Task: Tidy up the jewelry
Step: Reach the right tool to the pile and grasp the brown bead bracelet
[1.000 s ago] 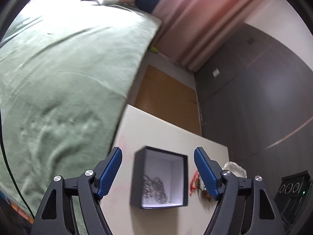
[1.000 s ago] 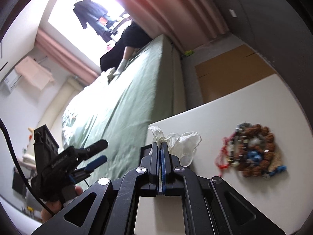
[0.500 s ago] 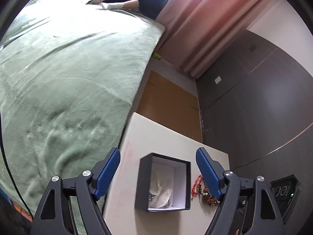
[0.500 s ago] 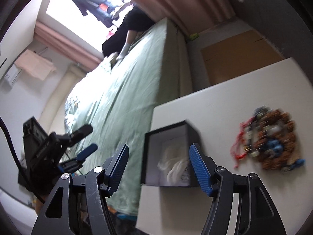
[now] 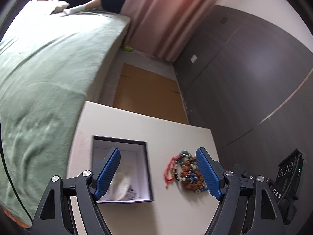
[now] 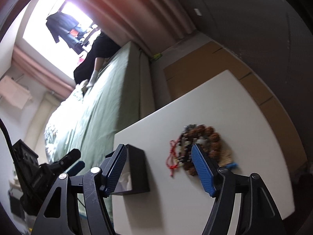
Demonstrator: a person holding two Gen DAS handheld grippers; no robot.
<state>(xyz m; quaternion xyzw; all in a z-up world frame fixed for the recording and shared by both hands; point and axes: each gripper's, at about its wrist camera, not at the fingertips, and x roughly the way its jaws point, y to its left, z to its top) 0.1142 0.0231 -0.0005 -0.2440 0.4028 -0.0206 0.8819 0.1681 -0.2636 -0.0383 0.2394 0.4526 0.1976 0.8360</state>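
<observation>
Jewelry is the business on this white table point(image 5: 176, 133), and most of it sits in one heap. Far left runs a bed with a green cover point(image 5: 45, 74), right alongside the table's edge. Next comes a black box point(image 5: 148, 168) with a white lining, open at the top, near the table's left side; a pale plastic bag point(image 5: 121, 184) lies crumpled inside with something silvery under it, too blurred to name. The left gripper point(image 5: 158, 173) hangs above the table, its blue pads point(image 5: 108, 173) spread wide and holding nothing, one over the box and one over the heap. Just right of the box, not touching it, lies the pile of bracelets point(image 5: 185, 172): brown beads, a red cord, blue bits. The right gripper point(image 6: 158, 171) is spread wide too, empty, above the table between box point(image 6: 137, 168) and bracelets point(image 6: 203, 145). Further right stands a dark wall point(image 5: 244, 78).
</observation>
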